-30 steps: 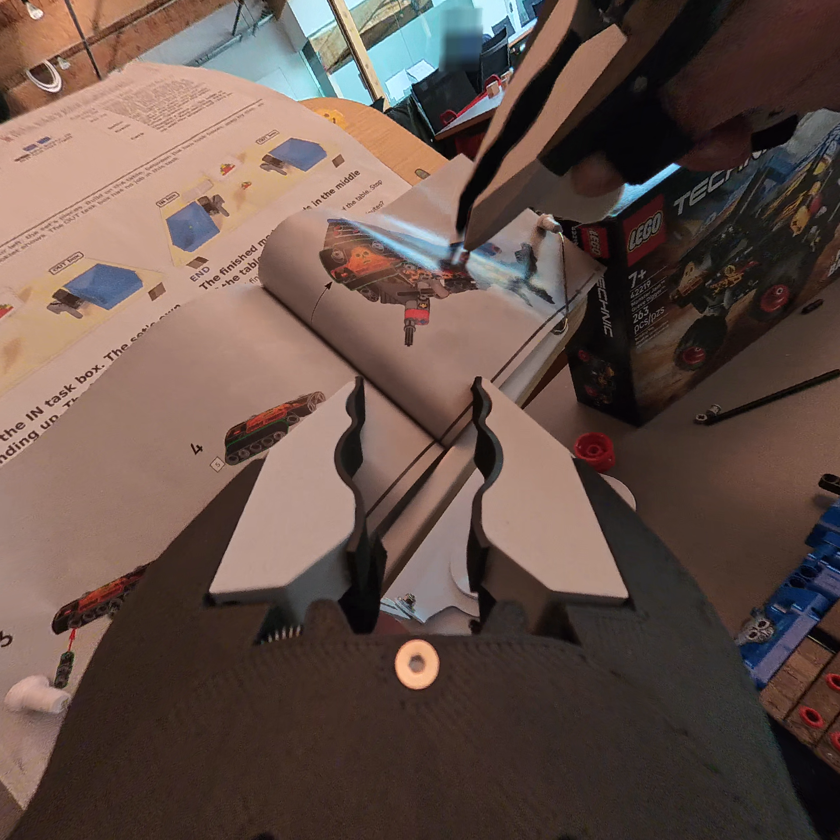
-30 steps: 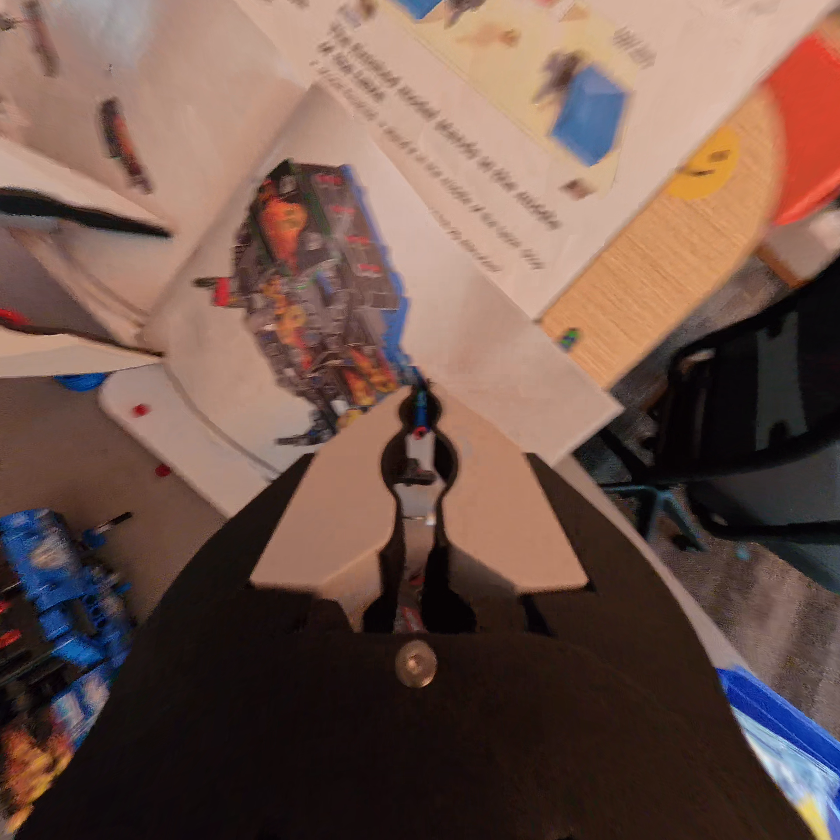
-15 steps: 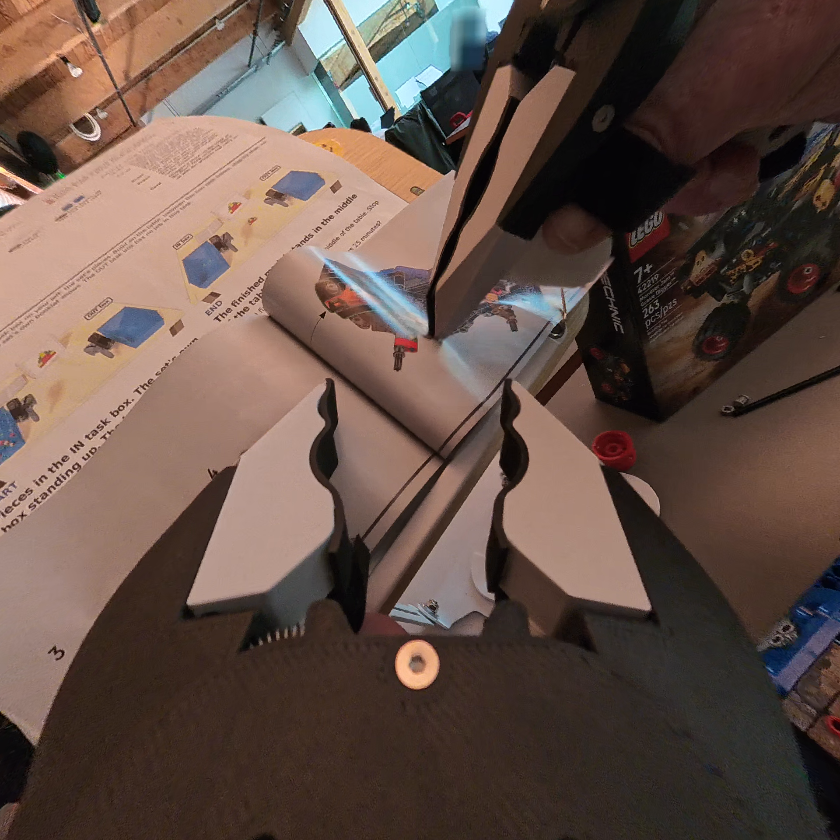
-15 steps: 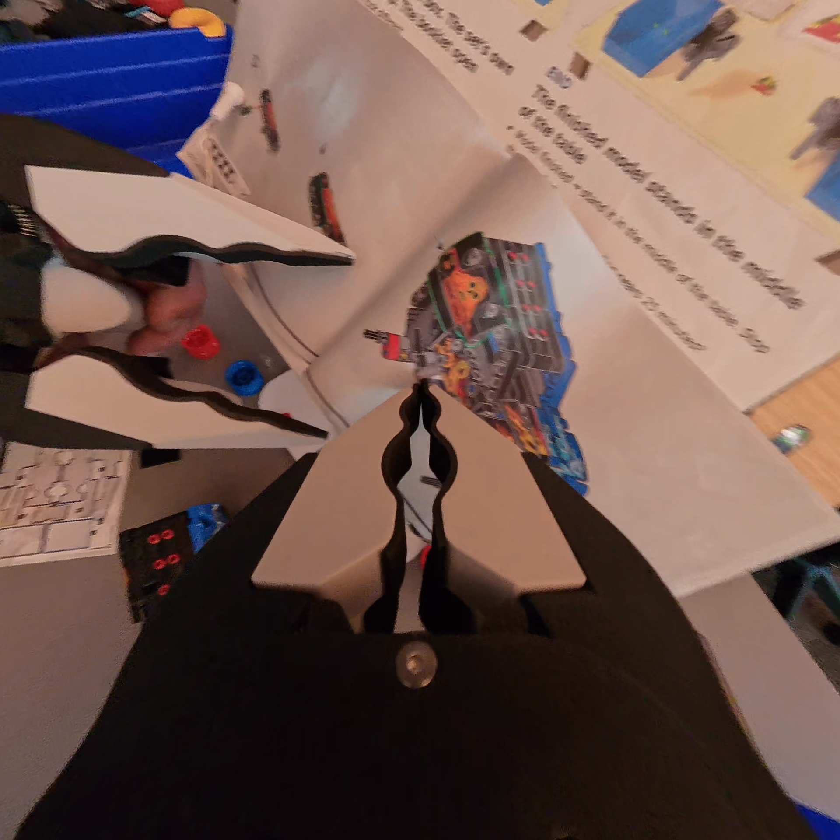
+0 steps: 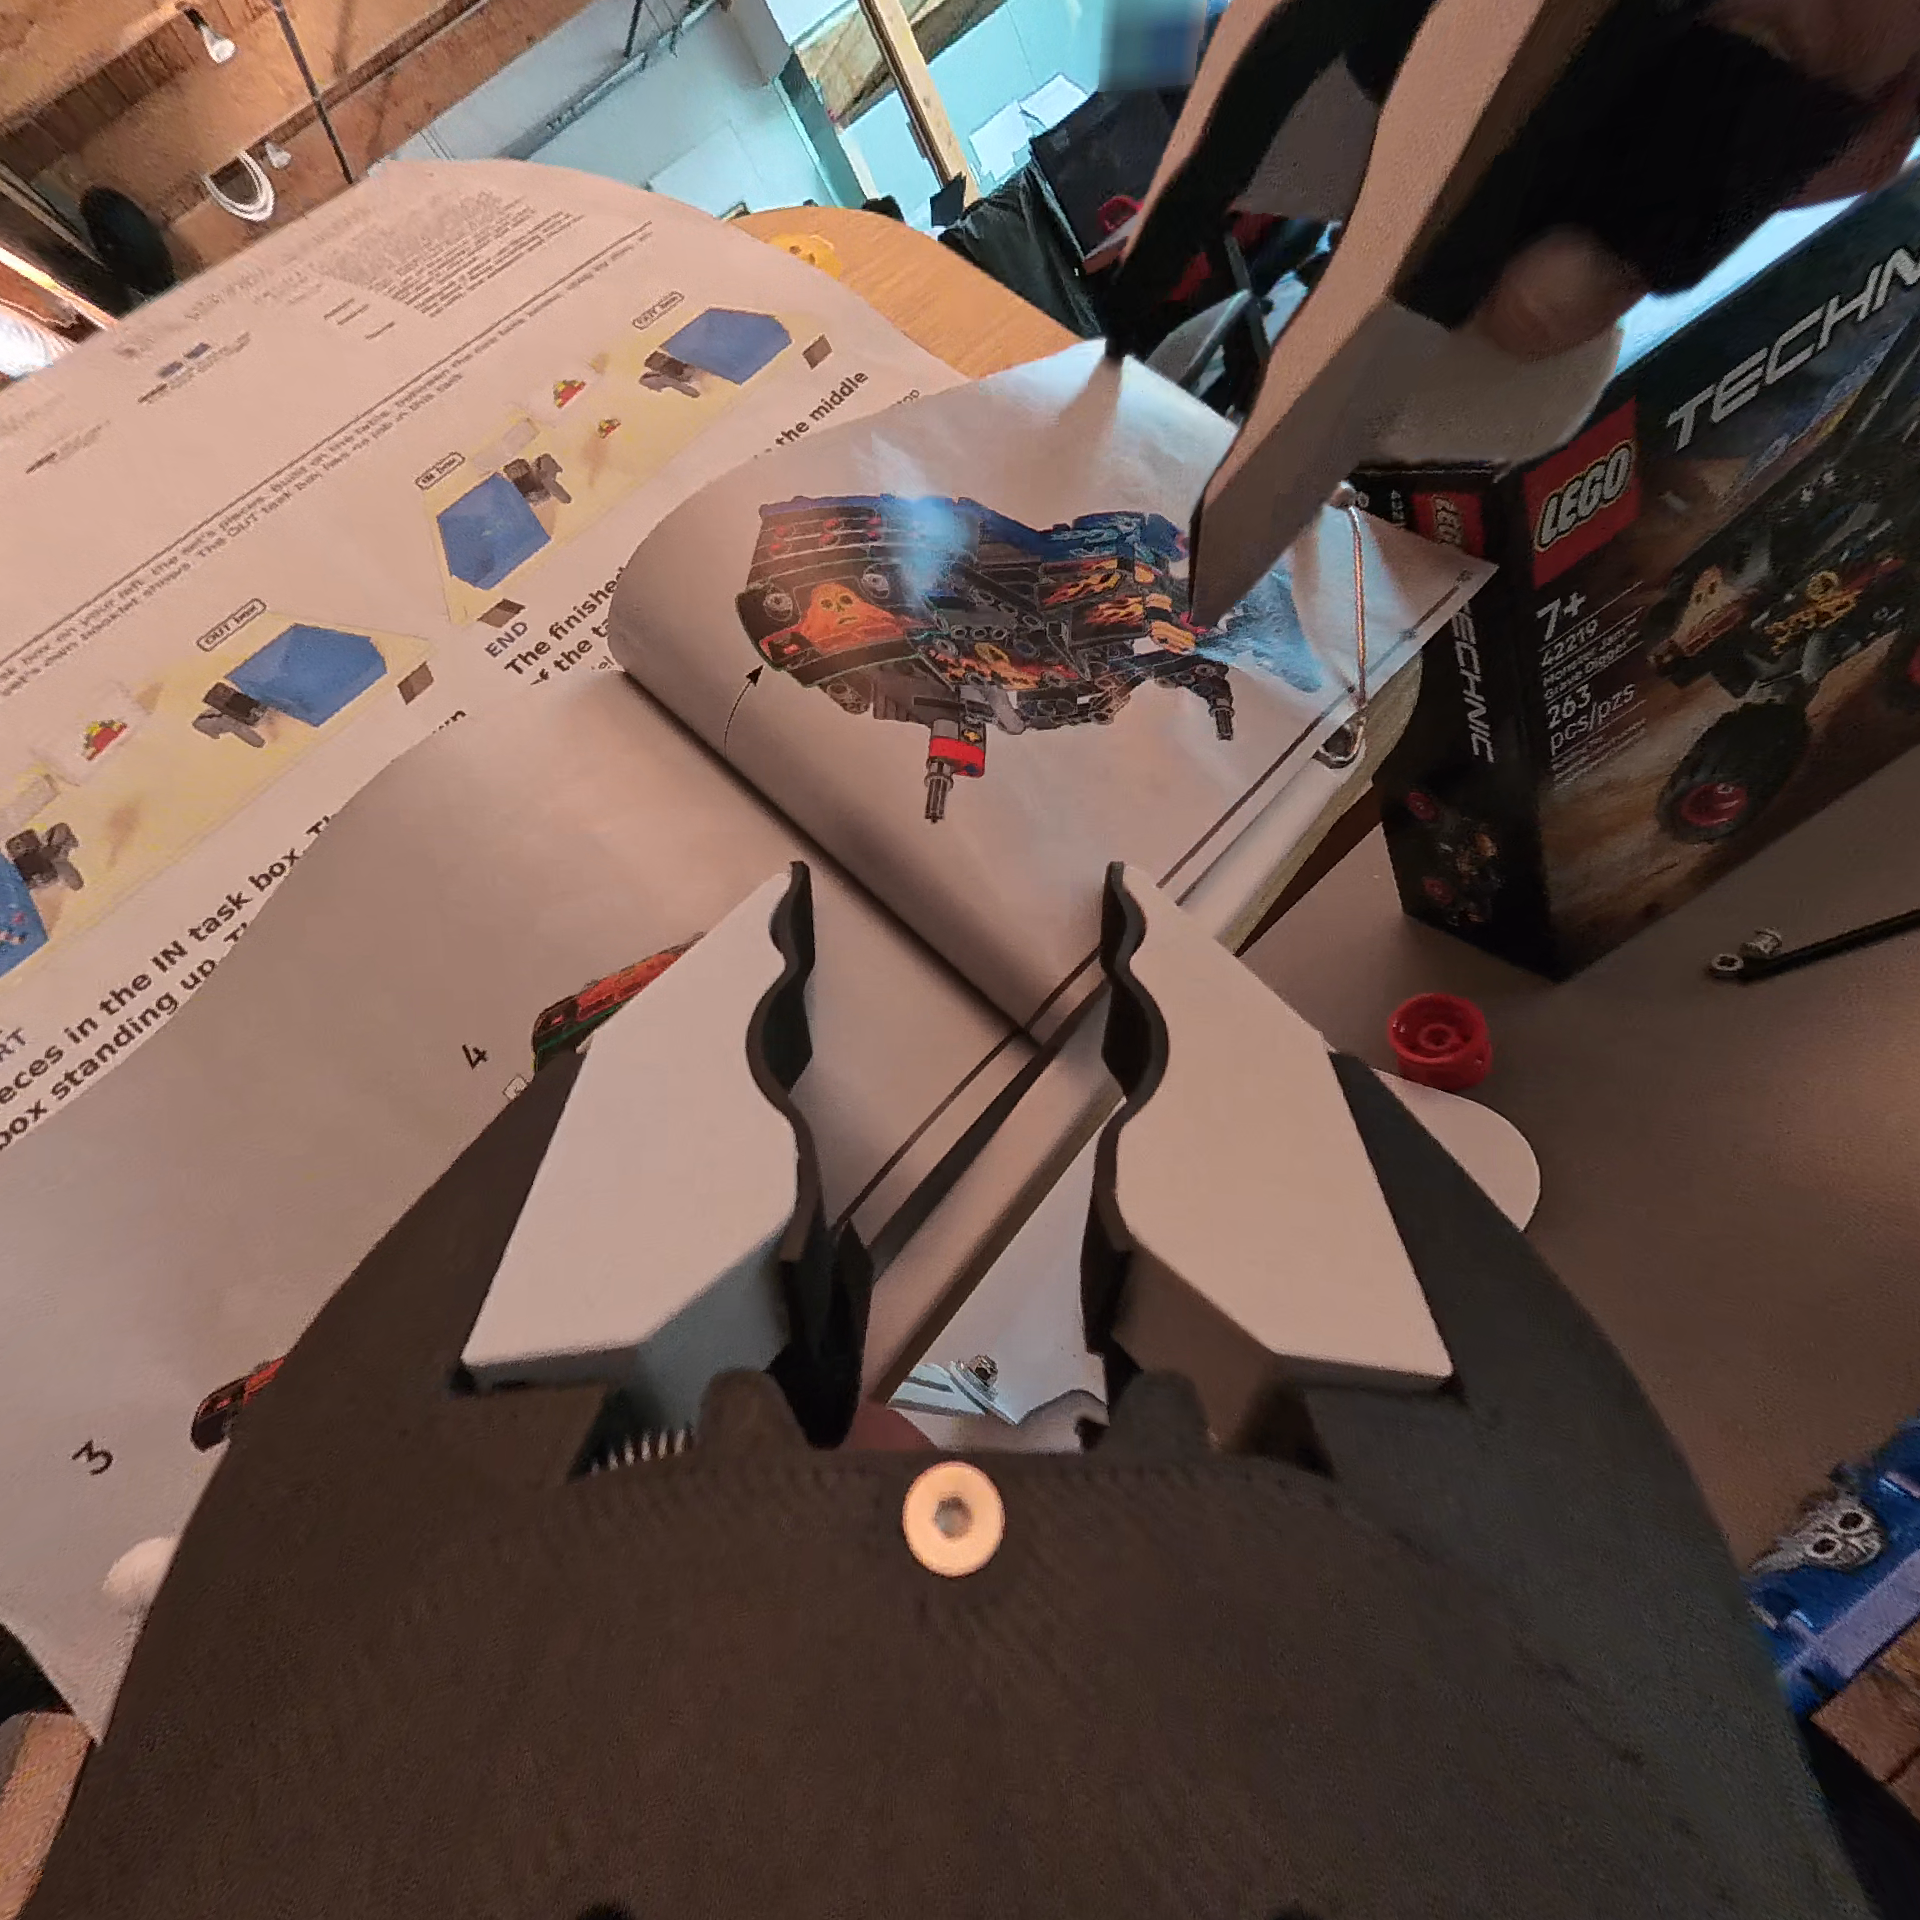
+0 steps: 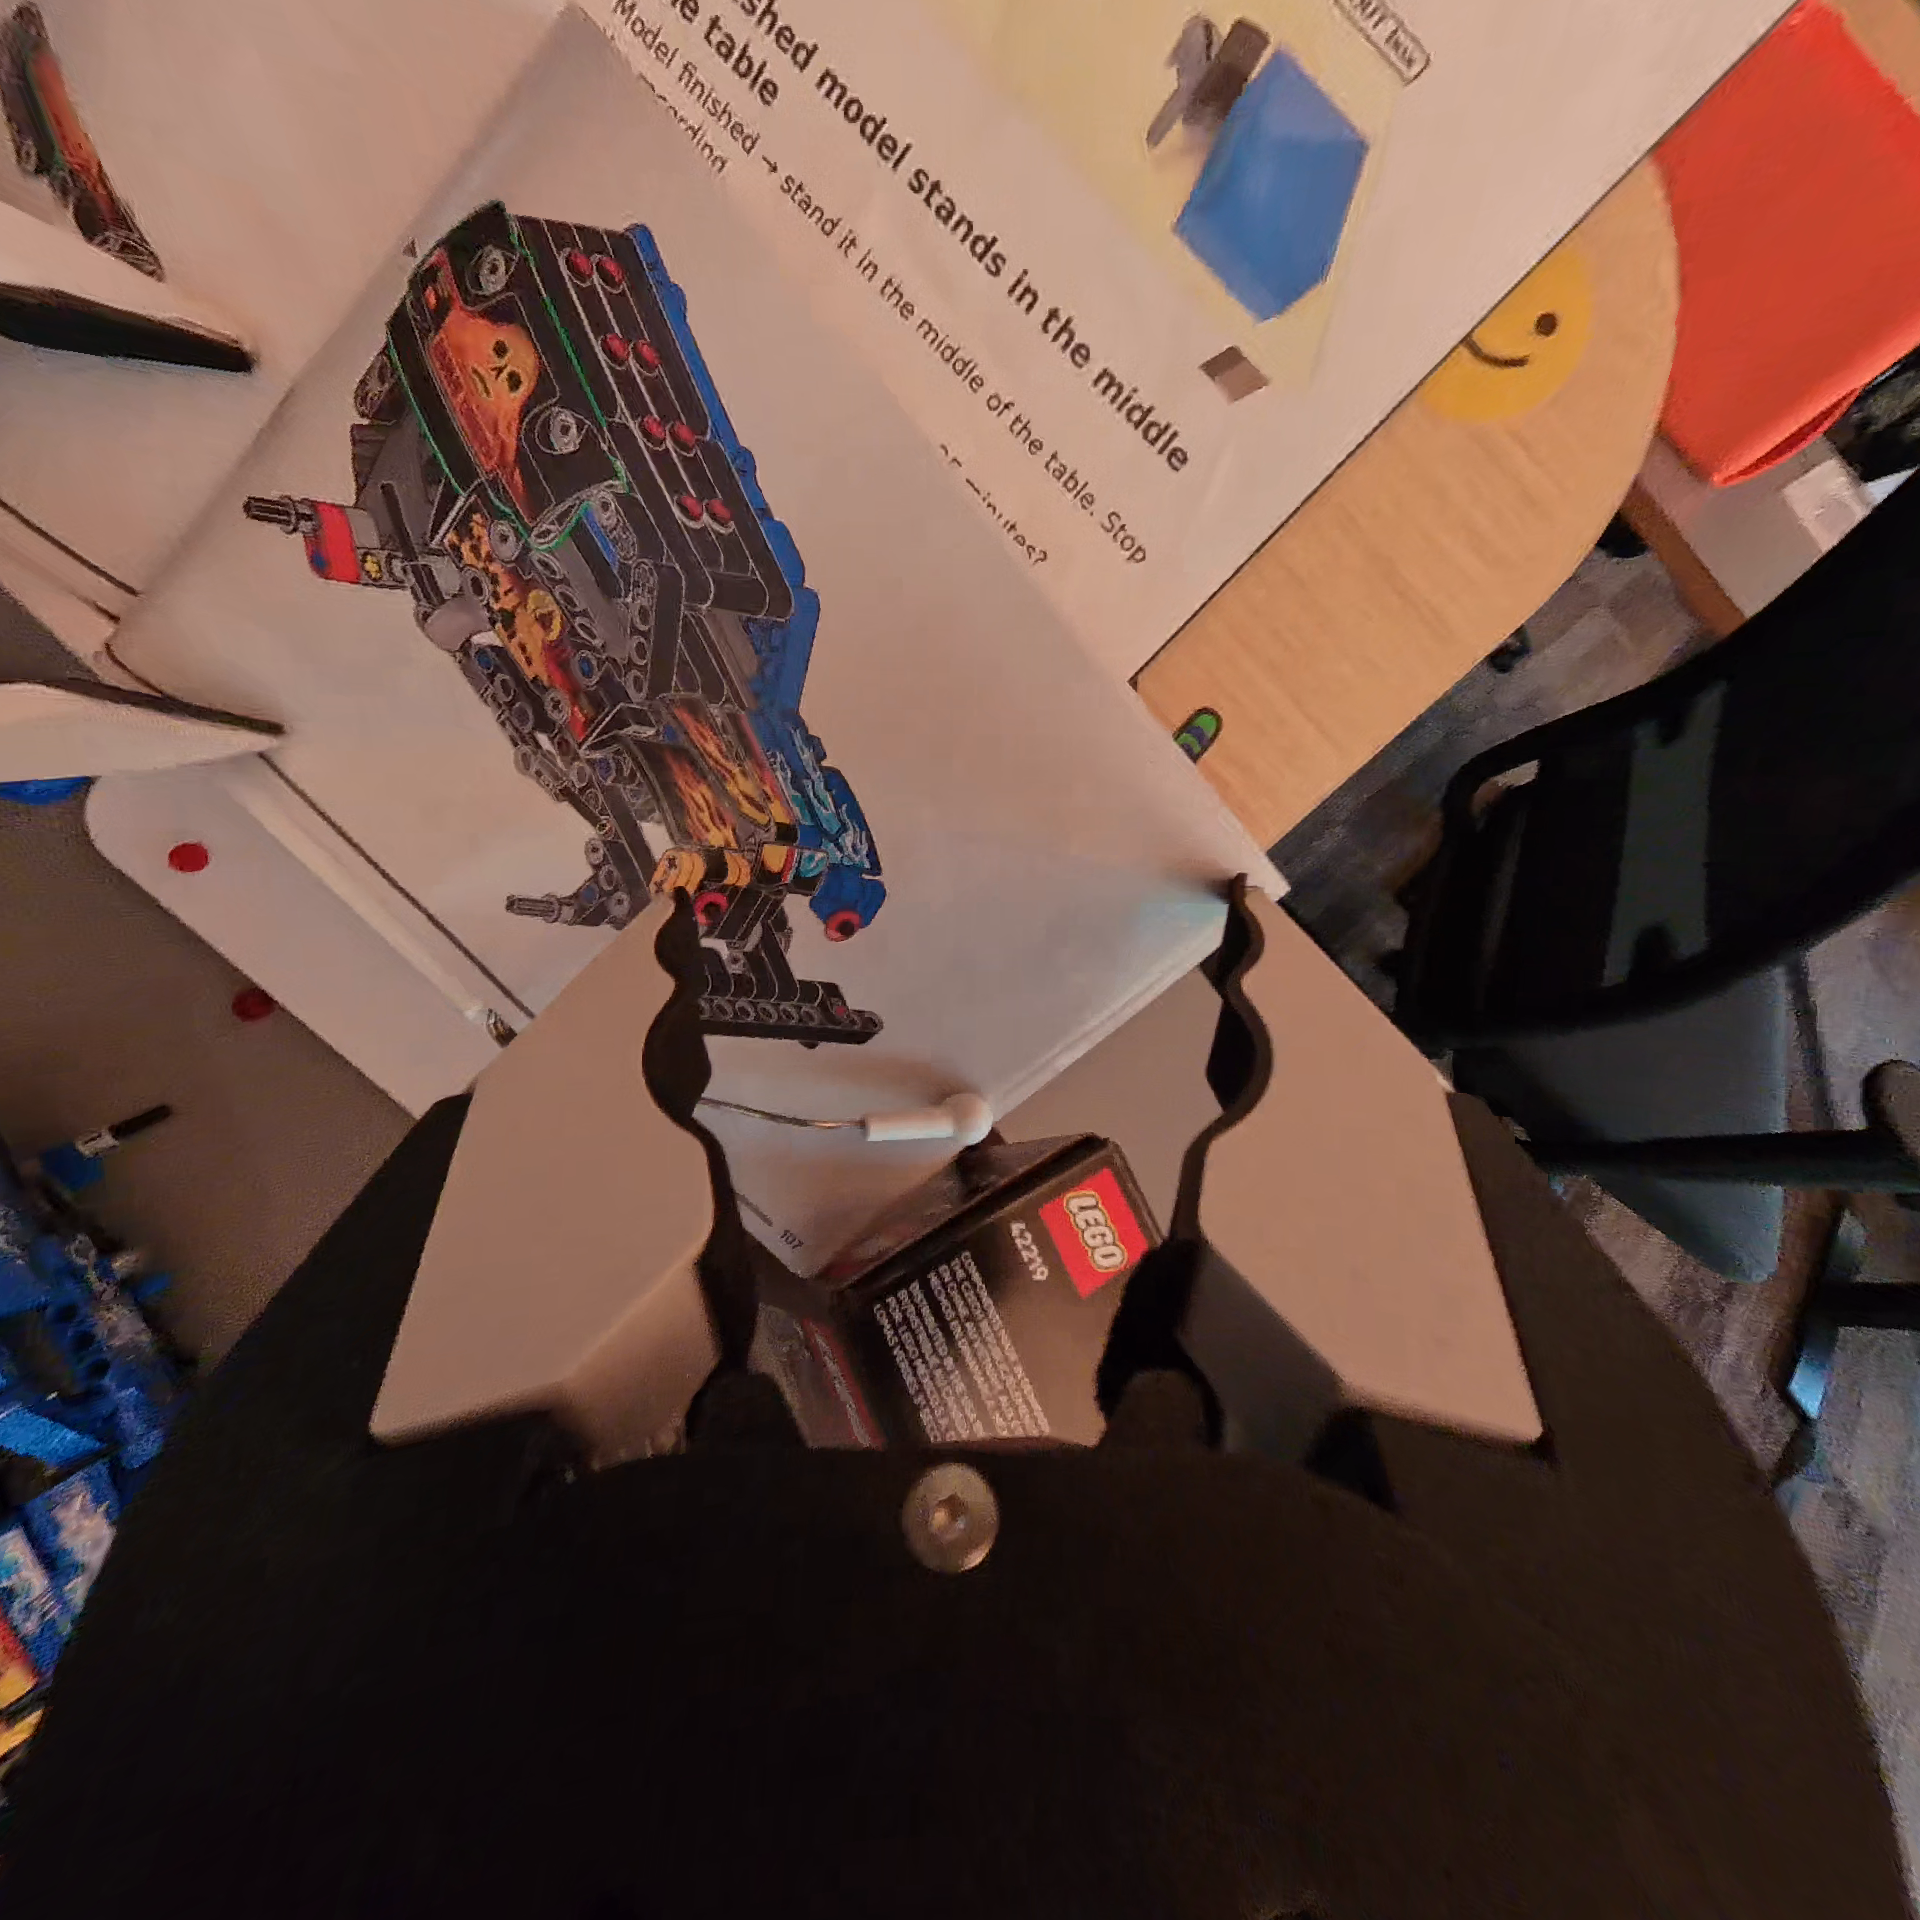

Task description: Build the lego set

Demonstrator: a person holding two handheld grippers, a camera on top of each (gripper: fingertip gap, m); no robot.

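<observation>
Left gripper (image 5: 954, 997): jaws spread, lower centre, over instruction booklet (image 5: 1039, 831) | right gripper (image 6: 951, 1018): jaws spread above curled page, likely flattening it.

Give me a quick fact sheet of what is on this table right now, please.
Left claw: open, empty, over the booklet
Right claw: open, empty, above the page's edge
Instruction booklet: open, page curled upward
Lego box: upright, right of the booklet
Red round piece: loose on the table, near the box
</observation>
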